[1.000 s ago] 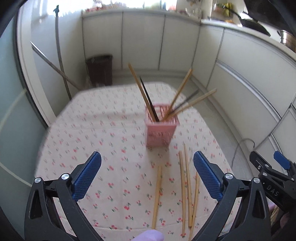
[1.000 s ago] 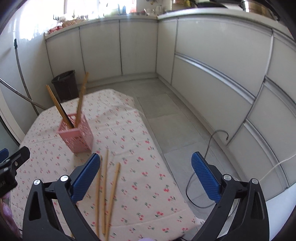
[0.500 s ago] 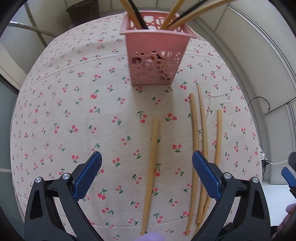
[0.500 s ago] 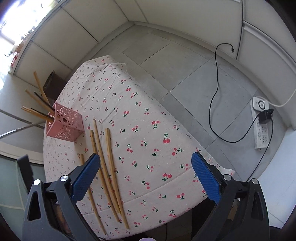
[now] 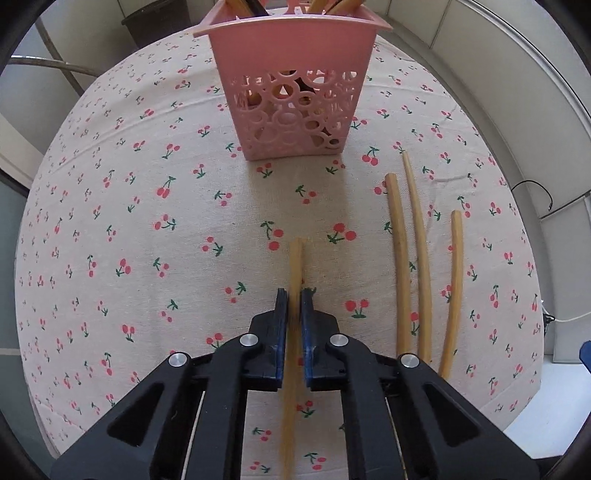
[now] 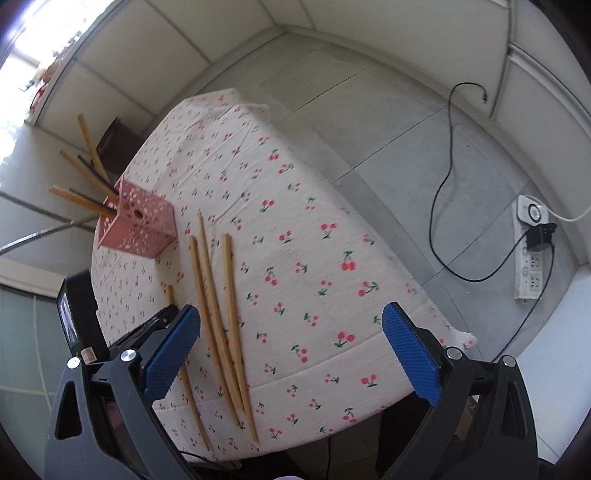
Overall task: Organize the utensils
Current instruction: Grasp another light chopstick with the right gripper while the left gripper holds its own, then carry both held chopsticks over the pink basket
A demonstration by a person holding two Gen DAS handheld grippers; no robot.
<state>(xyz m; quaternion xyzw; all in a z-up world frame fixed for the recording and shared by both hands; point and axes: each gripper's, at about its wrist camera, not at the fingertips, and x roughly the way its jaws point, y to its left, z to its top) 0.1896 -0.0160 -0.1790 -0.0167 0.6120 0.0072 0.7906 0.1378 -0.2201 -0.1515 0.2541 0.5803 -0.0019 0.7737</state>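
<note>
My left gripper [image 5: 294, 295] is shut on a single wooden chopstick [image 5: 294, 266] that lies on the cherry-print tablecloth [image 5: 129, 221]. A pink perforated holder [image 5: 291, 85] with several chopsticks in it stands just ahead. Three loose chopsticks [image 5: 417, 240] lie to the right. In the right wrist view my right gripper [image 6: 291, 347] is open and empty above the table's near edge, over the three loose chopsticks [image 6: 218, 295]. The holder [image 6: 136, 225] stands at the left, and the left gripper [image 6: 147, 325] shows low left, holding its chopstick [image 6: 184, 376].
The table edge [image 6: 369, 343] drops off to a tiled floor. A power strip [image 6: 532, 251] with a black cable lies on the floor at right. White cabinets ring the room. A dark bin [image 5: 155, 18] stands beyond the table.
My left gripper has dropped down to the table and shut on the single chopstick. My right gripper stays open and has moved in closer over the table.
</note>
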